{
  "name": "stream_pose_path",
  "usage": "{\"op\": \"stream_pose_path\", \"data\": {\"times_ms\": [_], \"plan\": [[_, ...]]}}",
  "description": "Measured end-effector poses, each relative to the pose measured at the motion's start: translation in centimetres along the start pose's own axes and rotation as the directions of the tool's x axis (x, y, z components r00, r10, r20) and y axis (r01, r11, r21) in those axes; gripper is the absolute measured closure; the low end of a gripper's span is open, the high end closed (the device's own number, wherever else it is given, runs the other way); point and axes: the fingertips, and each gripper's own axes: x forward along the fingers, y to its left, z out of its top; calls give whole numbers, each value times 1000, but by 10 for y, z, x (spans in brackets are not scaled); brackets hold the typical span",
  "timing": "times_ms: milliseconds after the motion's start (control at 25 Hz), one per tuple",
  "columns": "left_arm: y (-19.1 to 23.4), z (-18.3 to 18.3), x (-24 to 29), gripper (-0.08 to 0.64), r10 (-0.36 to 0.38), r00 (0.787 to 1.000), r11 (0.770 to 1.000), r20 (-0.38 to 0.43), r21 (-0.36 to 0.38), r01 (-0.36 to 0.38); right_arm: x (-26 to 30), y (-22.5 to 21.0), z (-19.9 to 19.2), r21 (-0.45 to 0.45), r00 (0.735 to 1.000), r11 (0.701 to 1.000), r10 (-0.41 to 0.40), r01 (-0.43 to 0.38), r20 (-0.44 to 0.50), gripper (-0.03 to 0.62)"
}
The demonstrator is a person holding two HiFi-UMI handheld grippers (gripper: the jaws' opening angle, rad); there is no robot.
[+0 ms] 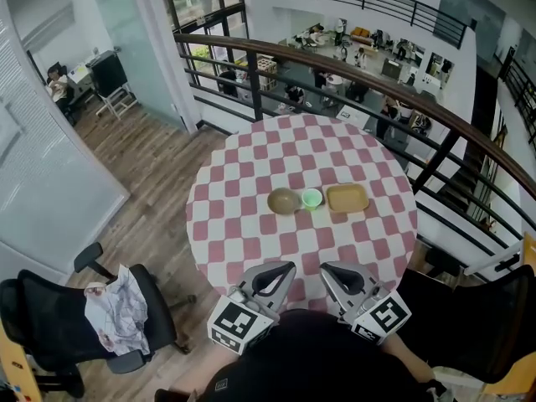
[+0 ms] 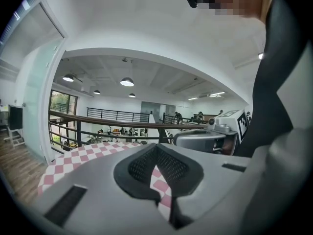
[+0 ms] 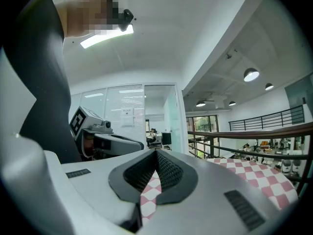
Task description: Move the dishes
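Three dishes stand in a row at the middle of the round checked table (image 1: 251,166): a tan bowl (image 1: 284,201), a small green bowl (image 1: 311,198) and a tan square plate (image 1: 347,198). Both grippers hover side by side over the table's near edge, well short of the dishes. My left gripper (image 1: 286,267) is shut with nothing in it, and its tips meet in the left gripper view (image 2: 156,146). My right gripper (image 1: 327,268) is likewise shut and empty (image 3: 156,152). Neither gripper view shows the dishes.
A curved dark railing (image 1: 352,65) runs close behind the table, with a drop to a lower floor beyond. A black office chair (image 1: 50,325) with a cloth (image 1: 117,312) on it stands at the lower left, and a dark chair (image 1: 477,325) at the right.
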Motion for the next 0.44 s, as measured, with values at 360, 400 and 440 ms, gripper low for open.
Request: {"op": "stream_pose_path", "data": {"times_ms": [360, 400, 440], "plan": [[-10, -8, -6, 555, 1, 1000, 1000, -1, -18, -1, -5, 11, -5, 23, 1000, 1000, 19, -18, -5, 574], [-10, -8, -6, 555, 2, 1000, 1000, 0, -19, -2, -5, 12, -5, 22, 1000, 1000, 21, -21, -4, 574], [-10, -9, -7, 555, 3, 1000, 1000, 0, -21, -3, -4, 12, -5, 22, 1000, 999, 24, -24, -2, 574]]}}
